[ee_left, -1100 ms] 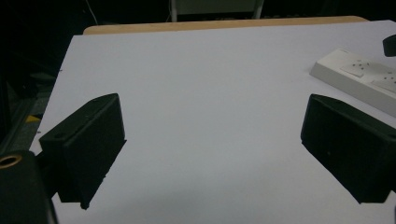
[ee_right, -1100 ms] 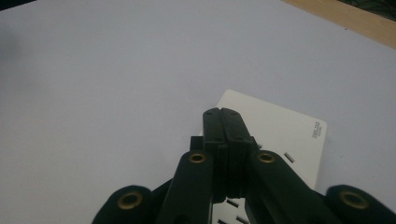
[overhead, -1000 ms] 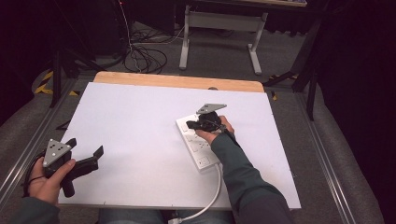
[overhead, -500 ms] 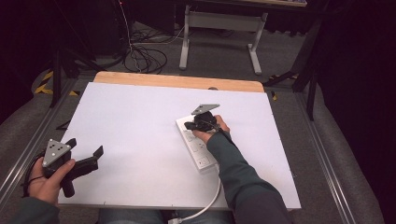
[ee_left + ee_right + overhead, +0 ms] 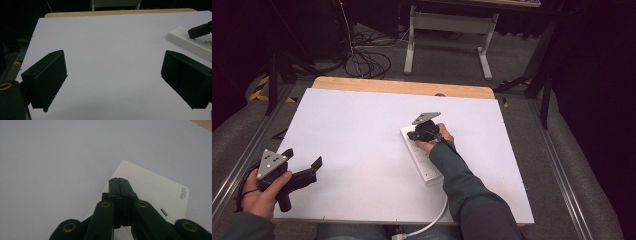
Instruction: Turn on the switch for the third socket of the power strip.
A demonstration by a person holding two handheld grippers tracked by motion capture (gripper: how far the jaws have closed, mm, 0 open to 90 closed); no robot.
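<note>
Strip [image 5: 424, 157] under R claw [image 5: 121, 181] (closed)

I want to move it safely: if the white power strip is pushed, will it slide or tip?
The power strip is flat and low, so it probably slides, not tips. Its cable hangs over the table edge and may drag. The smooth casing looks rigid.

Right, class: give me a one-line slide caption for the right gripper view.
Right gripper, jaws shut together, poised over the end of a white power strip on a white table.
</note>
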